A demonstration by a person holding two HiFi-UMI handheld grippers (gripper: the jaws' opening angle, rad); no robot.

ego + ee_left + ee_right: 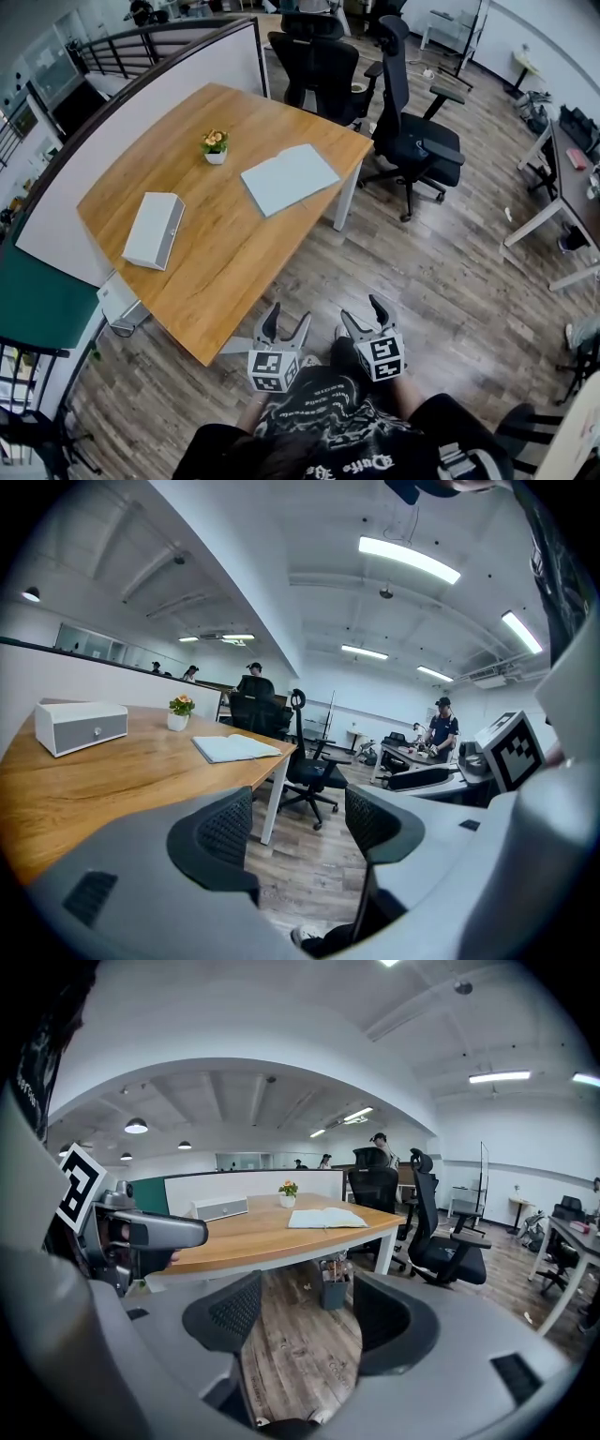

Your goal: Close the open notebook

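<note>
Here both tongs are held low, close to our body, over the wooden floor just off the near corner of the tabletop (225,253). The left tongs (288,317) are released: the left gripper view shows the two dark ribbed pads (225,829) standing apart, with only floor between them. The right tongs (361,314) are likewise released, and in the right gripper view their gap again frames bare floor.

The notebook (290,178) lies open, pages up, near the far right corner of the tabletop, close beside the right edge and askew to it. A small potted plant (215,144) stands near its left side. A white box (154,230) rests well apart from it, toward the left edge.

The relation that governs the coming move is distance. The notebook lies forward of both tongs and well apart from them, with most of the tabletop's length between. Seen from the head, it sits almost straight ahead of the left tongs, and the right tongs stand slightly off to its right. We judge neither clearly nearer. Its spread runs crosswise to our line of approach, so we judge that one cover must be swung over the other, and closing has not yet begun.
</note>
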